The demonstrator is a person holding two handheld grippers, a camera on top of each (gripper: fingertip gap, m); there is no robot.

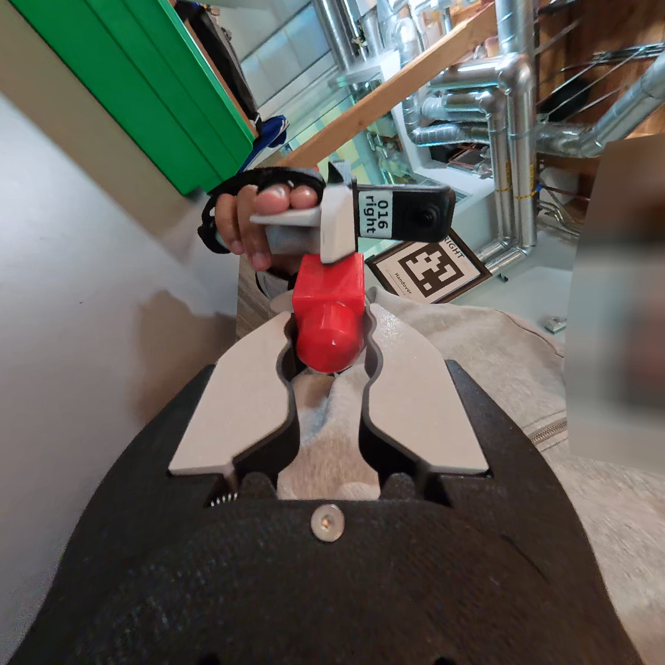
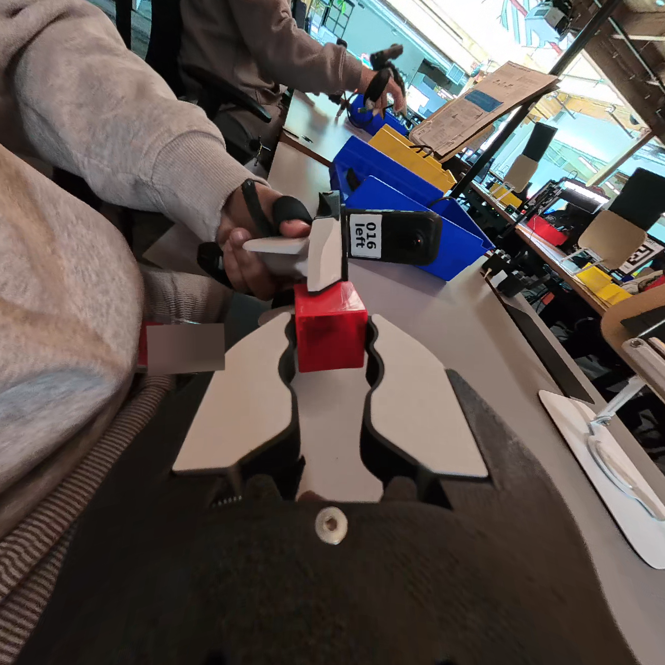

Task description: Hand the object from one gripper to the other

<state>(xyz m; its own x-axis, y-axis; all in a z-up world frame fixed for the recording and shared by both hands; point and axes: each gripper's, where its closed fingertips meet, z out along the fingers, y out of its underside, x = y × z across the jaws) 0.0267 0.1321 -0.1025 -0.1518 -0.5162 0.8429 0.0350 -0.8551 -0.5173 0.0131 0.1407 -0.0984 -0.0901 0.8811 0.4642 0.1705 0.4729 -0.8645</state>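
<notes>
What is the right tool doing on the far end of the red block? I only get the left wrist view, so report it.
Observer: The right tool has a finger pressed on each of two opposite flat sides of the red block, at its square end.
Operator: Tell me what lies below the block.
Observer: A pale table. The block hangs above it, held only by the two tools.
Operator: Name whatever stands beyond my left tool.
Observer: Blue bins stand on the table behind the left tool.
</notes>
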